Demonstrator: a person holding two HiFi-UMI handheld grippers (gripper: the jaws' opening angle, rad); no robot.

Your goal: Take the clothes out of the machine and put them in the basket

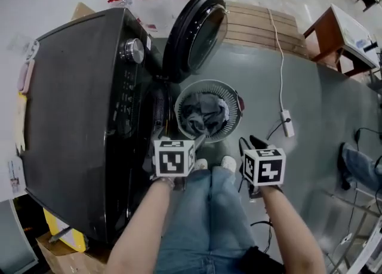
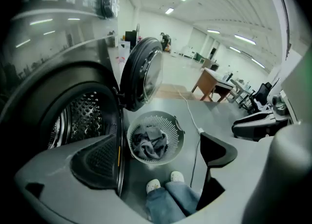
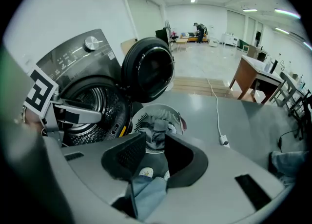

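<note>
The left gripper [image 2: 162,143] has its jaws spread wide with nothing between them. The right gripper [image 3: 155,140] shows only a narrow gap, also empty (the blue seen through it is the person's jeans [image 3: 147,196]). In the head view the marker cubes [image 1: 174,157] cover most of both pairs of jaws.

At 12 o'clock from the grippers a round white basket [image 1: 231,97] stands on the floor, holding crumpled grey clothes [image 1: 203,114]. The dark washing machine [image 1: 77,105] is at the basket's 9 o'clock, its door [image 1: 200,28] swung open at 12 o'clock. The left jaw cuts off the lower drum [image 2: 80,115], so I cannot tell whether any garment lies inside.
</note>
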